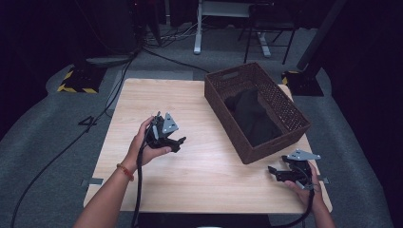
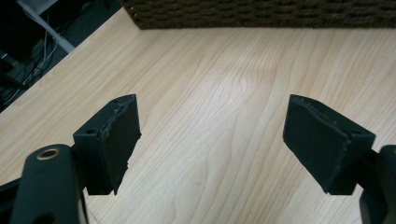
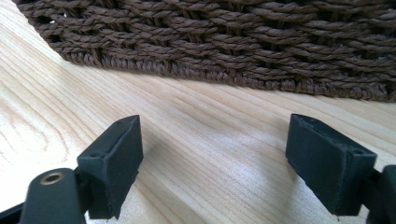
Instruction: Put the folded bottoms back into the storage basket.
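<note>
Here we hold both tools with jaws apart and empty — the left tool (image 1: 177, 141) over the middle of the table (image 1: 157, 99), the right tool (image 1: 281, 173) near the basket's front corner. The woven basket (image 1: 280, 107) holds dark cloth (image 1: 252, 116) — probably soft, light and limp; we would pinch a raised fold.

The left hand (image 1: 145, 145) holds the left gripper (image 1: 177, 141) raised over the middle-left of the surface (image 1: 199, 175), its fingers (image 2: 116, 140) spread wide apart, nothing between them. The right hand (image 1: 304, 187) holds the right gripper (image 1: 274, 172) low near the front right corner, fingers (image 3: 116, 158) likewise parted and empty.
</note>
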The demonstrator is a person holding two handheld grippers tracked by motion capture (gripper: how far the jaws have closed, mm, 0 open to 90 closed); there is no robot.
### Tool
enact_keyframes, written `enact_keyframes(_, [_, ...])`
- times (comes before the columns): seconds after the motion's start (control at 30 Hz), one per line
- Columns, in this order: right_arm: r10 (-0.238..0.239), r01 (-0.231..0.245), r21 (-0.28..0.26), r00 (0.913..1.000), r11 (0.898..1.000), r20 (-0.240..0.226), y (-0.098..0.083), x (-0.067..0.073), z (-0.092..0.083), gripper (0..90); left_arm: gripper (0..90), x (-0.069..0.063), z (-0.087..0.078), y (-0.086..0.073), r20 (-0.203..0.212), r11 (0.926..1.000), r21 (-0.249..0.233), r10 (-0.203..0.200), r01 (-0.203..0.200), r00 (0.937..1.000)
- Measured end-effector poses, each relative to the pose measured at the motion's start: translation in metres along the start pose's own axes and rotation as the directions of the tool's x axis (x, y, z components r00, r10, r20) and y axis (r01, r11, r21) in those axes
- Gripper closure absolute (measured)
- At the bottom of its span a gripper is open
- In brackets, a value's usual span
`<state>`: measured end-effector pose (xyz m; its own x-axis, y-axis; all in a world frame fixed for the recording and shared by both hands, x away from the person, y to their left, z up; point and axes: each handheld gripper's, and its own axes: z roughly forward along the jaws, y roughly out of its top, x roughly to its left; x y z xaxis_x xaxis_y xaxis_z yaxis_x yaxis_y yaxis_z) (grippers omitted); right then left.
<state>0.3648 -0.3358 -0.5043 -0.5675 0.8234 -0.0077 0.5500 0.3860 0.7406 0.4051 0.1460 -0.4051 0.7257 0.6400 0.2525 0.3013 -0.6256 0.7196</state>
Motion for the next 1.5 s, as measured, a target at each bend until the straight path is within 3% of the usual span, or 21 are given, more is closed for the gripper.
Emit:
enact_keyframes(0.4, [0.000,0.000,0.000,1.0000,1.000,0.000,0.000,0.000,0.000,19.4,20.1,0.001,0.003,-0.041,-0.018,0.9968,0.079,-0.010,0.011,0.9998])
enact_keyframes(0.67, [0.000,0.000,0.000,1.0000,1.000,0.000,0.000,0.000,0.000,19.3,18.9,-0.001,0.001,-0.069,-0.025,0.9895,0.141,-0.029,0.032,0.9993])
enact_keyframes(0.7, [0.000,0.000,0.000,1.0000,1.000,0.000,0.000,0.000,0.000,19.4,18.2,-0.001,0.000,-0.074,-0.014,0.9894,0.136,-0.049,0.051,0.9987])
enact_keyframes(1.1, [0.005,-0.005,0.000,1.0000,1.000,0.004,0.000,0.000,0.000,19.1,18.7,-0.007,-0.008,-0.117,-0.026,0.9840,0.136,-0.112,0.114,0.9934])
enact_keyframes(1.37, [0.004,-0.004,0.000,1.0000,1.000,0.003,0.000,0.000,0.000,19.1,19.2,-0.009,-0.017,-0.139,-0.020,0.9769,0.103,-0.186,0.187,0.9823])
enact_keyframes(1.5, [0.004,-0.004,0.000,1.0000,1.000,0.003,0.000,0.000,0.000,19.1,18.7,-0.010,-0.021,-0.149,-0.015,0.9636,0.100,-0.248,0.248,0.9687])
